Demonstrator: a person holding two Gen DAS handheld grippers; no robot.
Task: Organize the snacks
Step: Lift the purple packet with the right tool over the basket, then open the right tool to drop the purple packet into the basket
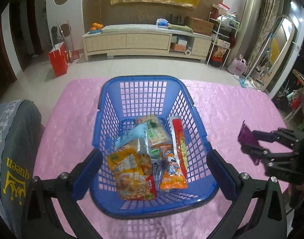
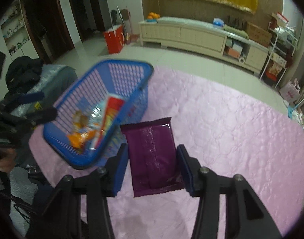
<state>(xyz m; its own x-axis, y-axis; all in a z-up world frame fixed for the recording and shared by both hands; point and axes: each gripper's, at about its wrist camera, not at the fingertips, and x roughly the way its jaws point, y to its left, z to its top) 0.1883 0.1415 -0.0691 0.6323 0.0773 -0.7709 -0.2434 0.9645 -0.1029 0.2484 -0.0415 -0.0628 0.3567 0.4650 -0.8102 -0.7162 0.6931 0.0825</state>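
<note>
In the left wrist view, the left gripper point(image 1: 154, 171) is standing wide open, its two blue pads on either side of the near end of the blue basket point(image 1: 144, 91). Whether the pads are touching the basket walls I cannot tell. The basket is sitting on the pink tablecloth point(image 1: 221, 107) and is holding several snack packets: a yellow-orange packet point(image 1: 130, 175), a cracker pack point(image 1: 156, 131), a long red packet point(image 1: 180, 141) leaning along the right wall, and an orange packet point(image 1: 172, 173). Some packets are lying under others, so their print is hard to read. At the right edge, the right gripper point(image 1: 249, 145) is showing only in part, with a purple packet point(image 1: 246, 134) sticking out from its fingers. At the left edge, a grey cloth with yellow print point(image 1: 14, 159) is cut off by the frame. The cloth to the right of the basket is giving free room.

In the right wrist view, the right gripper point(image 2: 152, 169) is closed on the purple packet point(image 2: 152, 155), both blue pads pressing its long sides. The basket point(image 2: 100, 107) is blurred, up and to the left, and its contents are hard to make out. The left gripper point(image 2: 38, 103) is partly showing at the left edge. The tablecloth point(image 2: 231, 129) is spreading wide on the right side.
</note>
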